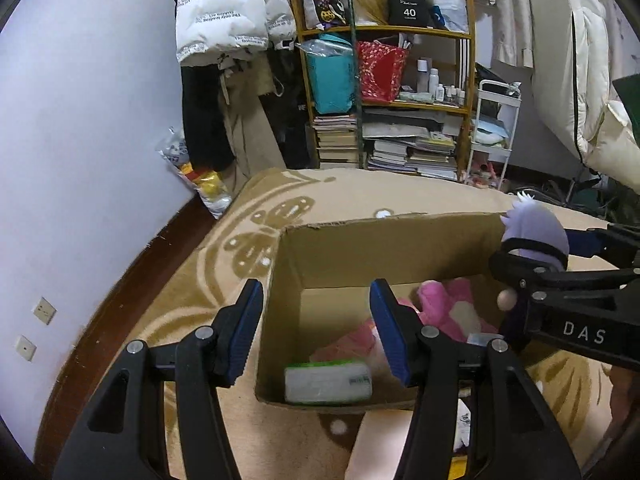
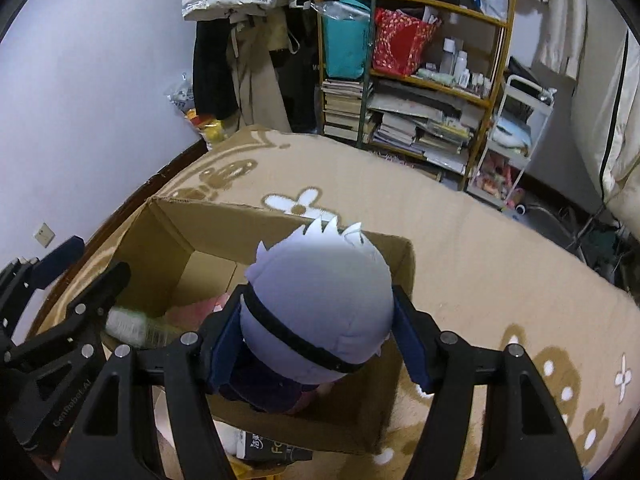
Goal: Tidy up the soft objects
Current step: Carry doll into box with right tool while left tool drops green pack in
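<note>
Lilac-headed doll (image 2: 316, 312) sits clamped at the head between the right gripper's (image 2: 320, 340) blue pads (image 2: 222, 344), held above the right side of the box (image 2: 168, 240). From the left wrist the doll (image 1: 536, 232) shows its pale hand dangling over the box's (image 1: 384, 240) right wall. Only that view shows the left gripper (image 1: 316, 328) wide apart and empty over the box's near left corner, with pink plush (image 1: 444, 304) and what looks like a tissue pack (image 1: 328, 384) inside. Box rests on a tan blanket (image 2: 480, 248).
</note>
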Action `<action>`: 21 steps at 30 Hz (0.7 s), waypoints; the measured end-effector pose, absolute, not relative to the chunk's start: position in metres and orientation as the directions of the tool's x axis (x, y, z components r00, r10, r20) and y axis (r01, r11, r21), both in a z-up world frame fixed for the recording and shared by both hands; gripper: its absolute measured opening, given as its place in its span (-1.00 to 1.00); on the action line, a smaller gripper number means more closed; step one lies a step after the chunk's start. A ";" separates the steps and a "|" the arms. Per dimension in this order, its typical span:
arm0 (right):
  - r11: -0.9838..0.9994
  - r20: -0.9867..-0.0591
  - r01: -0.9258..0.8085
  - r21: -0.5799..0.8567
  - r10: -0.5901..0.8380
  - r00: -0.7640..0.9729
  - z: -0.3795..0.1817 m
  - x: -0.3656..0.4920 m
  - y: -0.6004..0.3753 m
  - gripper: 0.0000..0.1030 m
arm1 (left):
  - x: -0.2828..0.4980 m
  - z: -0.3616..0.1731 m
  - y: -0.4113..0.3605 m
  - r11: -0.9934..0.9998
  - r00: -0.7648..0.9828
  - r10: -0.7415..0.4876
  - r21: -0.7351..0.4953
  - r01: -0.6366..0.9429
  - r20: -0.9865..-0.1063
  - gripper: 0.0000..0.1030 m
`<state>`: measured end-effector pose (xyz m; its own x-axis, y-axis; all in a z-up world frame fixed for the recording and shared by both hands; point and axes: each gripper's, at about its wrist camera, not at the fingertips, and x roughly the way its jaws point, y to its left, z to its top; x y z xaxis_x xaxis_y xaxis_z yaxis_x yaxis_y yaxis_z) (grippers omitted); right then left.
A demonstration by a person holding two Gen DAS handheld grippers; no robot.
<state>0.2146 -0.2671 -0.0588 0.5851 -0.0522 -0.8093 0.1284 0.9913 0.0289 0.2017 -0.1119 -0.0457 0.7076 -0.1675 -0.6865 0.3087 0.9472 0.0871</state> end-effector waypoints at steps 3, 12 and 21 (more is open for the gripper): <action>0.991 -0.810 0.131 0.018 -0.062 0.584 -0.060 0.215 -0.267 0.41 | 0.203 -0.049 -0.111 0.950 0.700 -0.159 0.086 0.301 -0.696 0.06; 0.990 -0.808 0.135 0.034 -0.052 0.587 -0.057 0.209 -0.266 0.51 | 0.201 -0.045 -0.099 0.957 0.681 -0.169 0.046 0.285 -0.713 0.22; 0.985 -0.783 0.167 0.031 -0.080 0.617 -0.042 0.192 -0.267 0.78 | 0.186 -0.029 -0.083 0.966 0.694 -0.163 0.031 0.257 -0.701 0.64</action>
<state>0.1918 -0.2674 -0.0418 0.6166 -0.0797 -0.7832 0.1670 0.9855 0.0312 0.1855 -0.0835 -0.0290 0.6942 -0.1626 -0.7012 0.2571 0.9659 0.0305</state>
